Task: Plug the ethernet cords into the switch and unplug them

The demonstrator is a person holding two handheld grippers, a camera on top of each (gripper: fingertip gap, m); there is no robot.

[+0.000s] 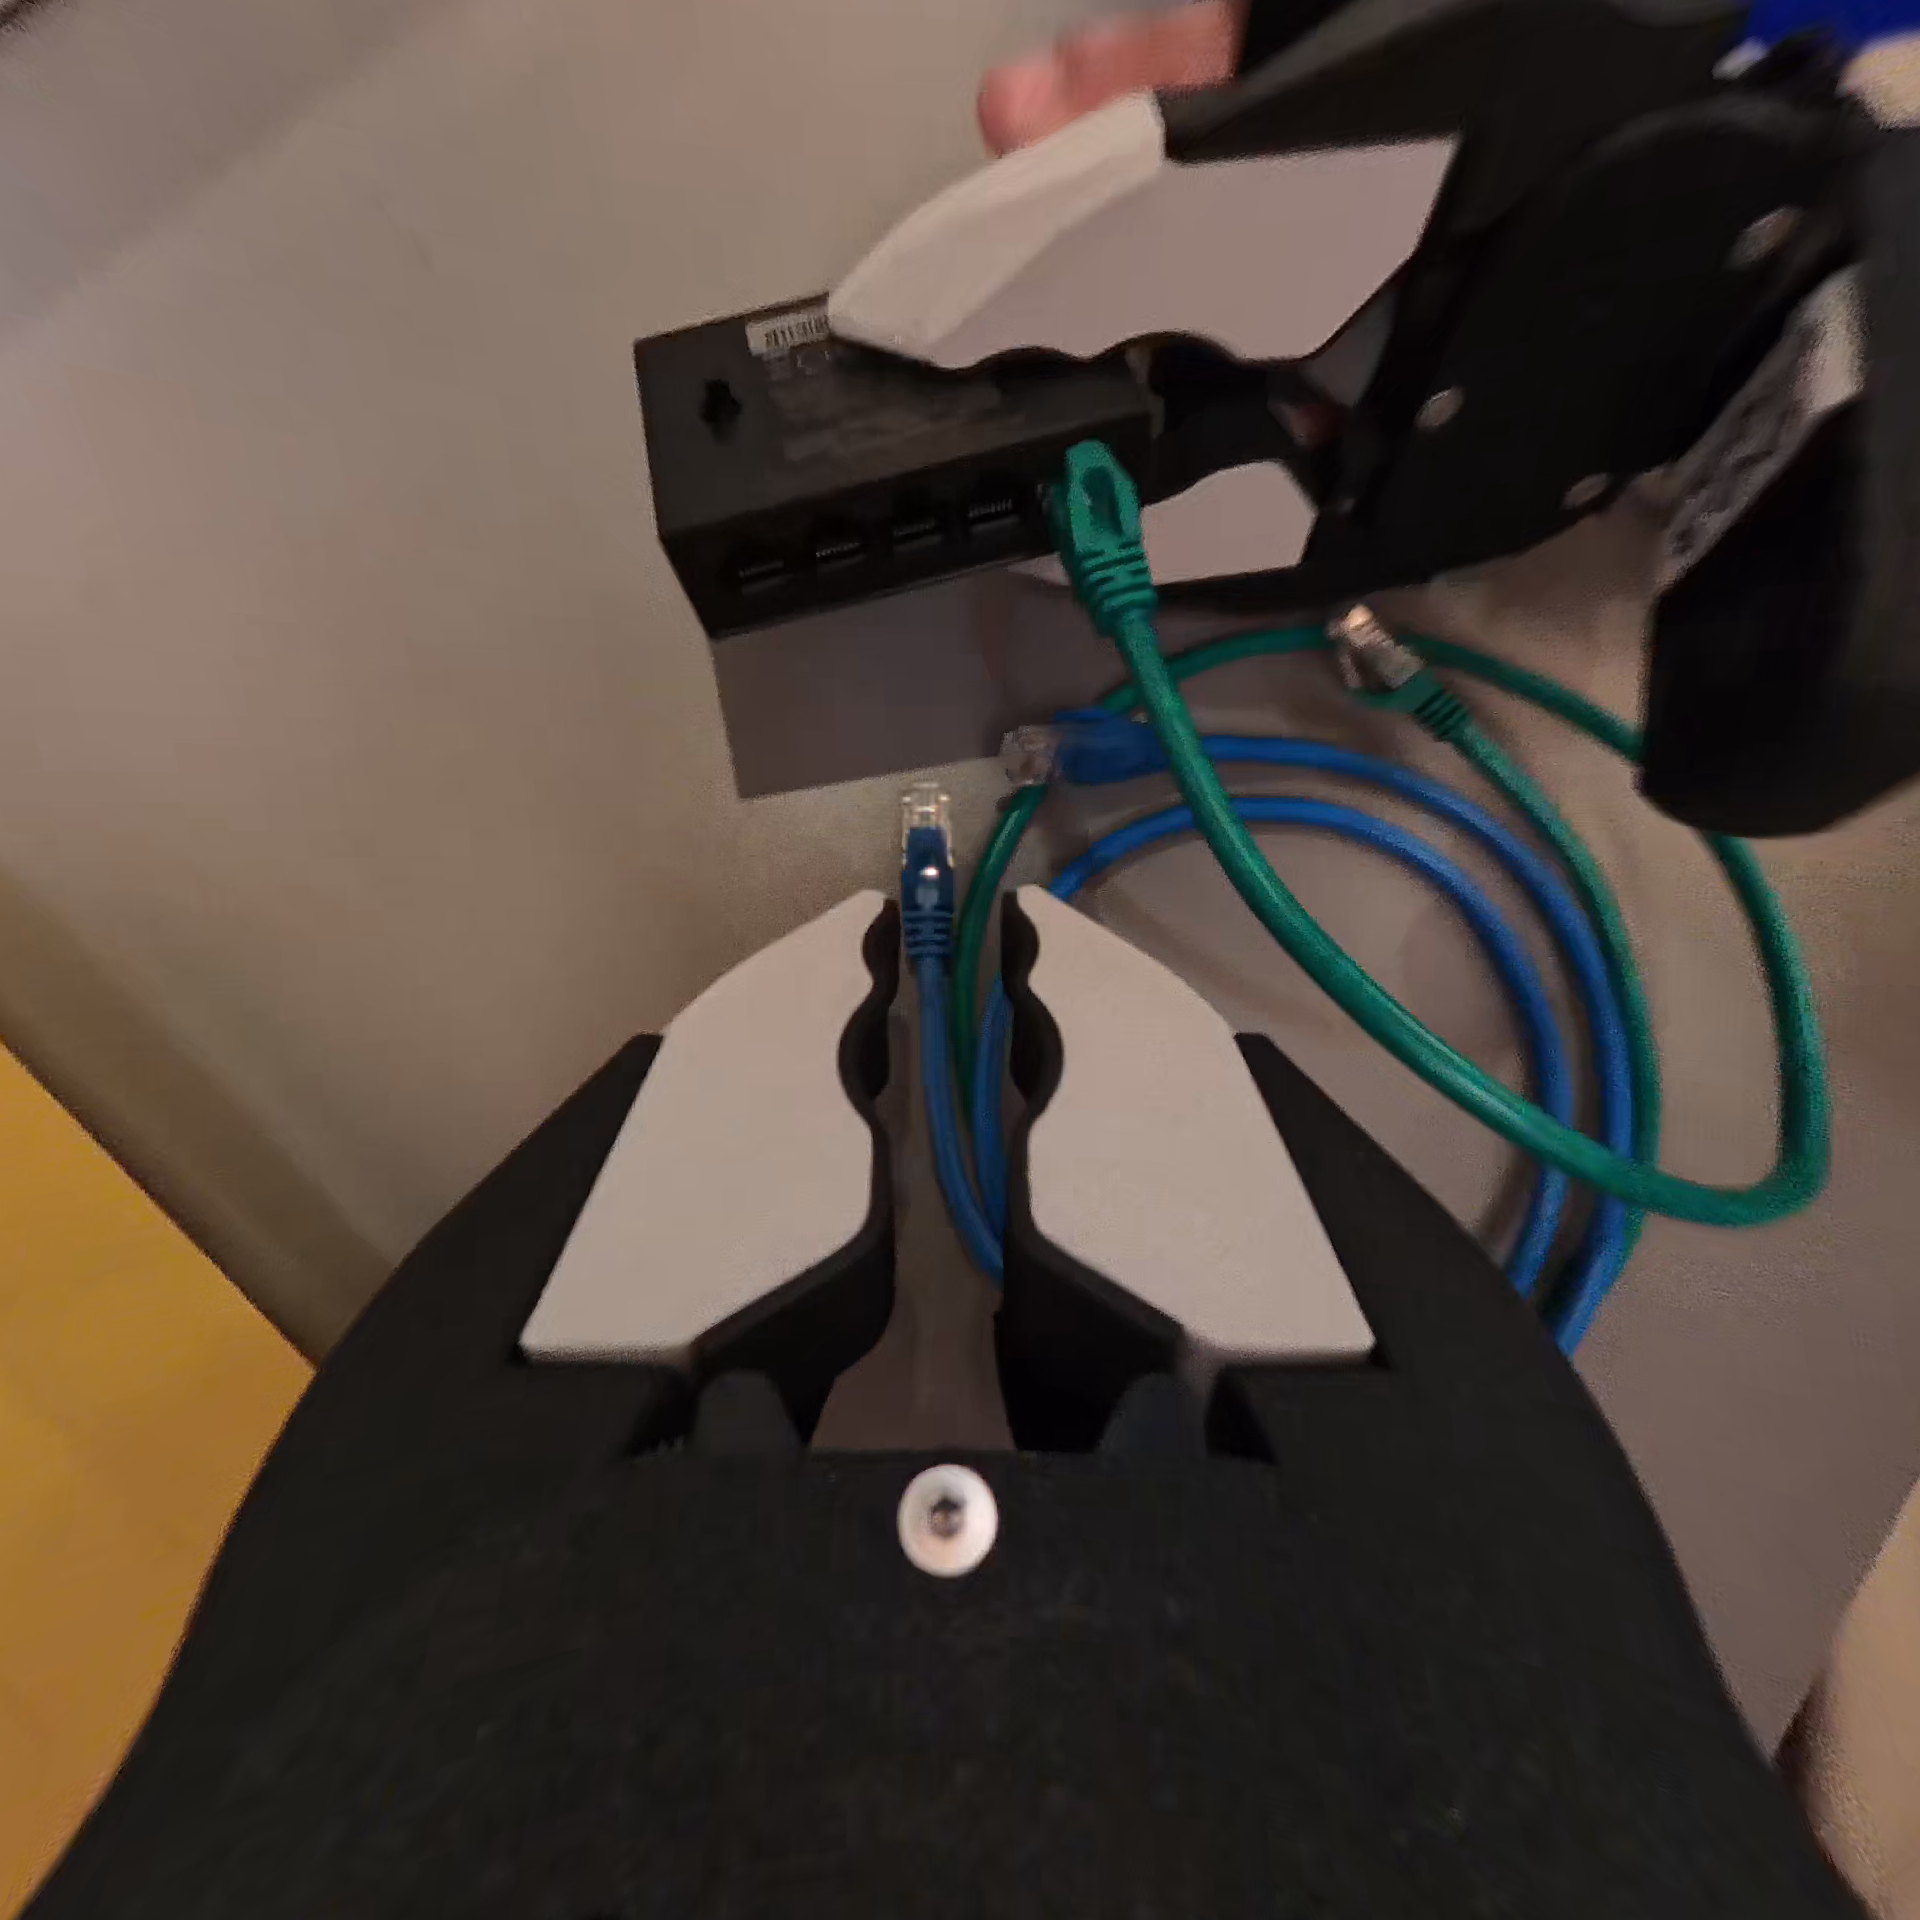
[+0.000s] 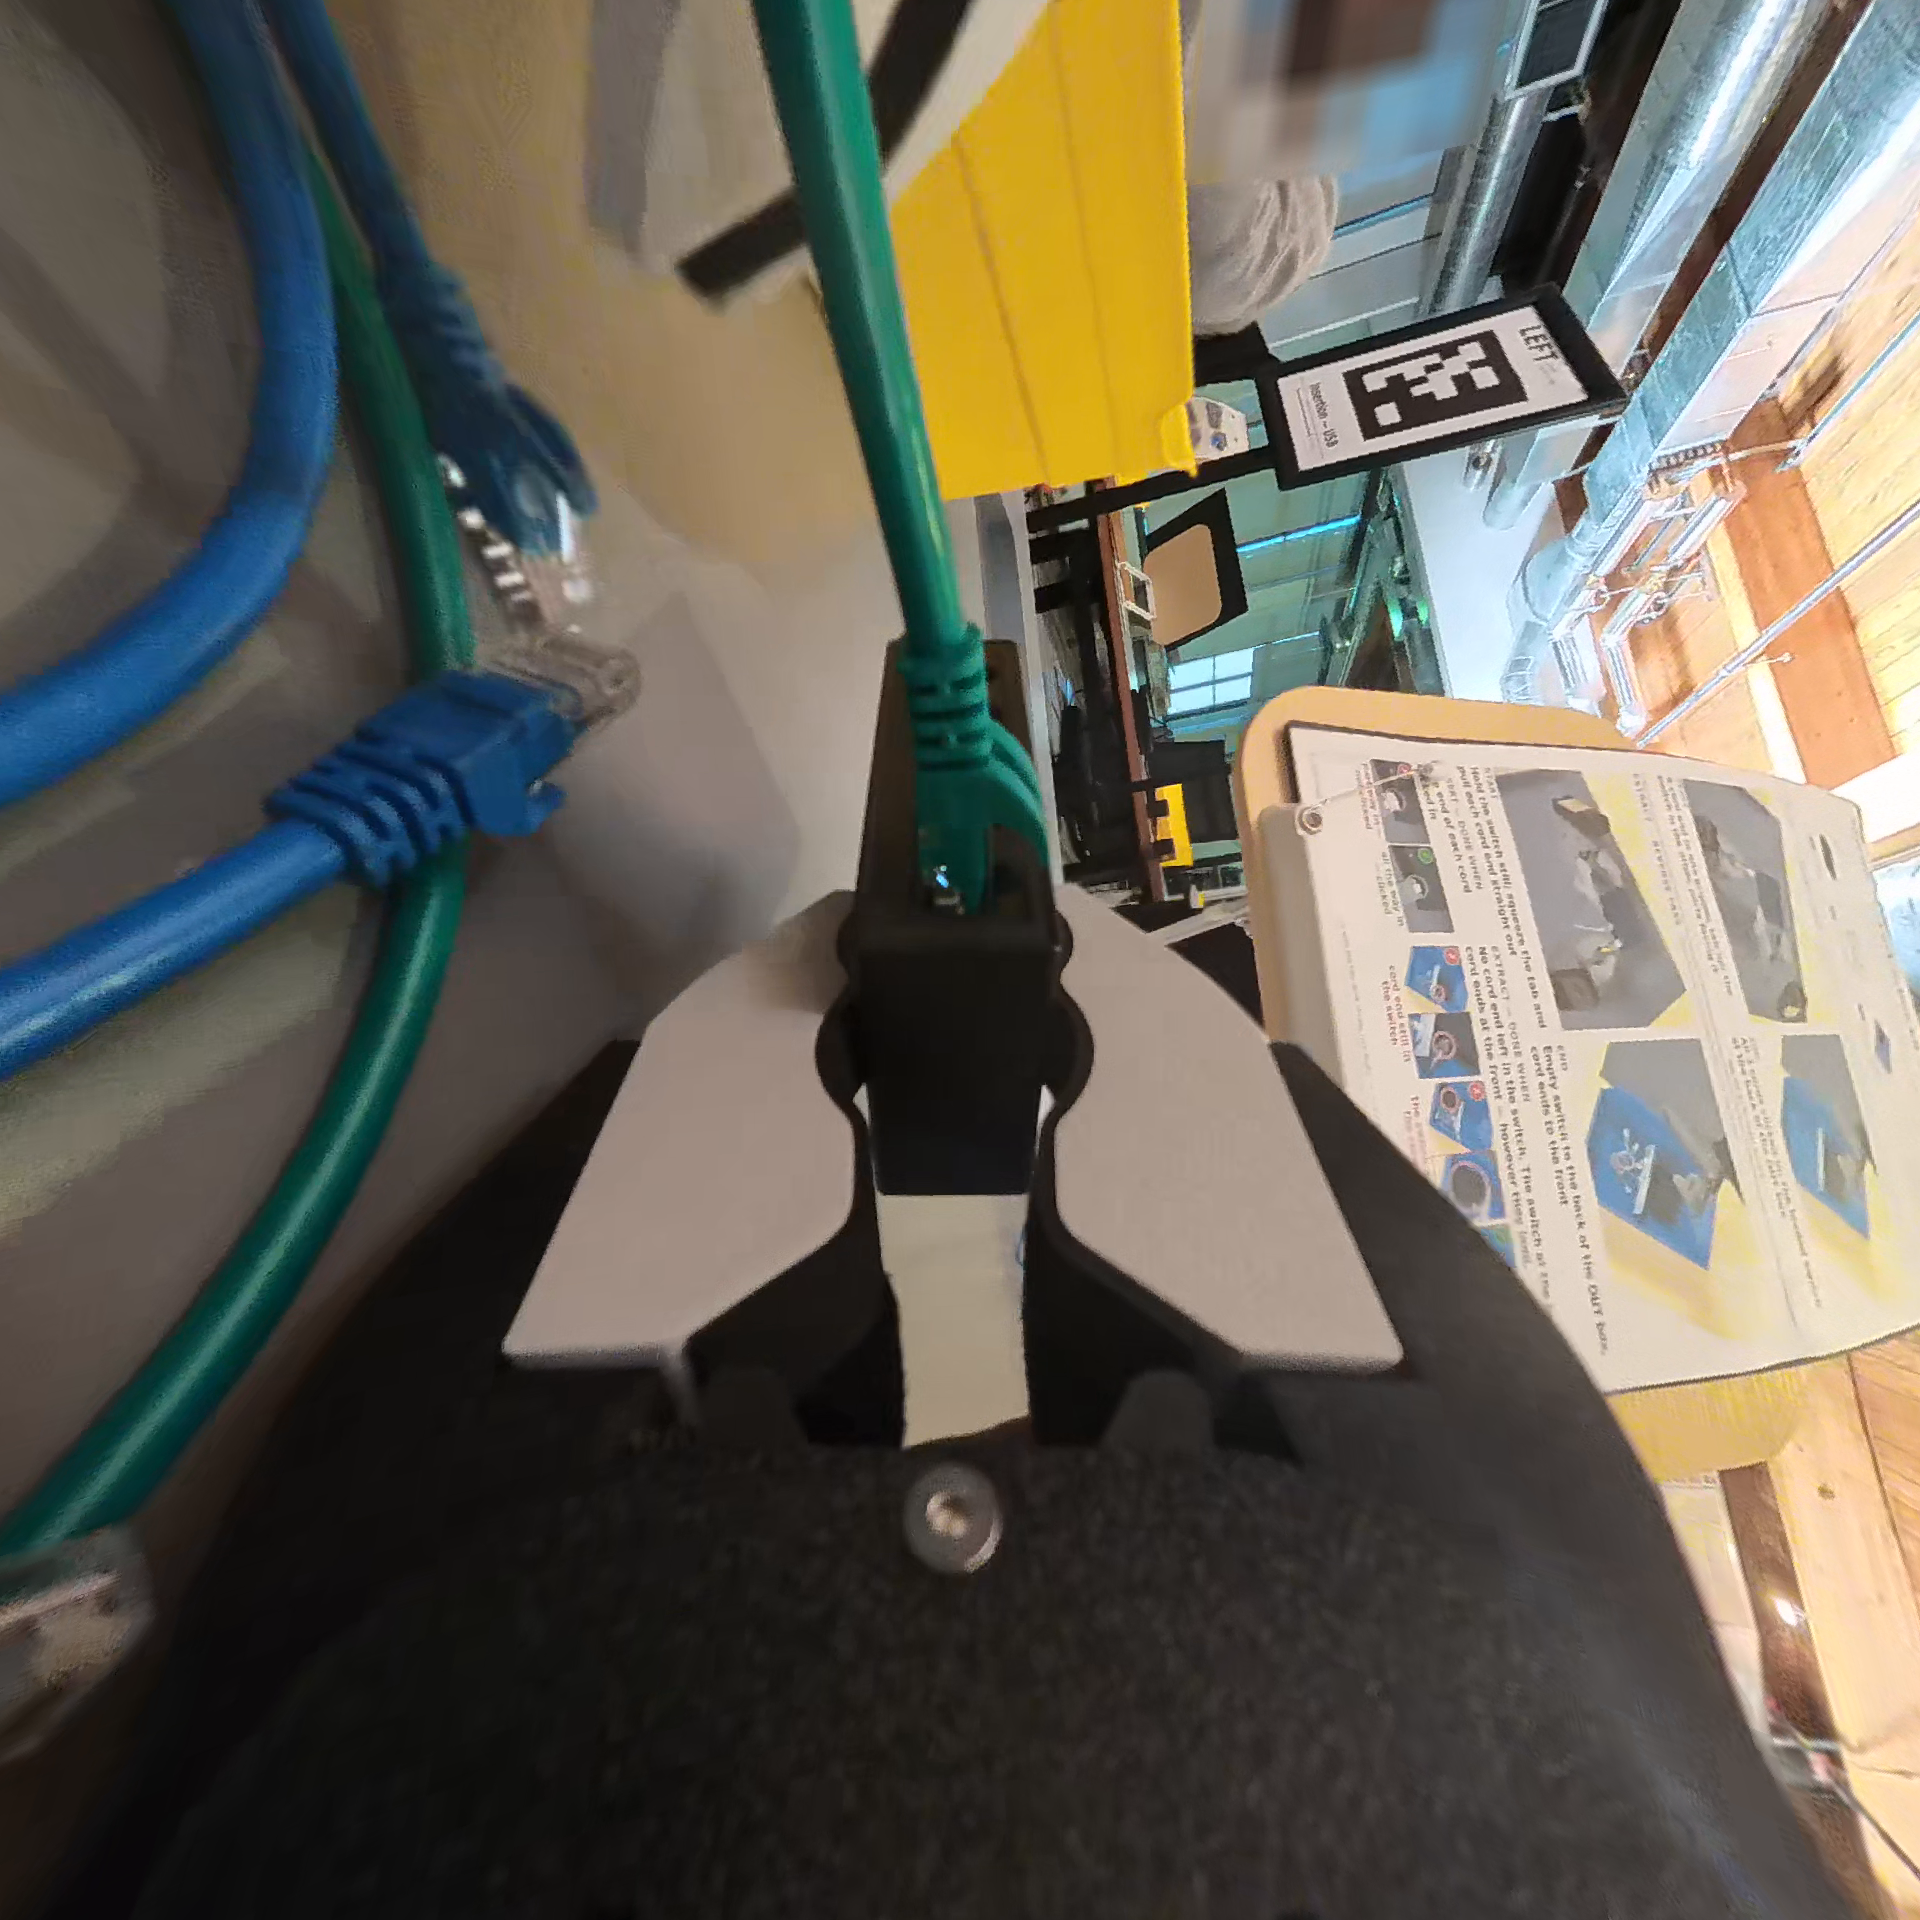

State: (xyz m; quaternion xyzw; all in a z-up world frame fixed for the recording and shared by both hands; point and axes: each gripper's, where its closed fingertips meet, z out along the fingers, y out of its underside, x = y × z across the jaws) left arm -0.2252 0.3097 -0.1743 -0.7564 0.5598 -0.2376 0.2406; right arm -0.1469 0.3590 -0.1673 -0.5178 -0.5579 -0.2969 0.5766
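Left wrist view: the left claw (image 1: 943,914) hangs spread around a blue cord's plug (image 1: 925,878), just short of the switch (image 1: 883,468), which is raised off the bench (image 1: 312,623). A green cord (image 1: 1101,540) sits in the switch's end port.

Right wrist view: the right claw (image 2: 951,935) is pinching the switch (image 2: 951,1039) by its end. Cords look limp; best taken at the stiff boot.
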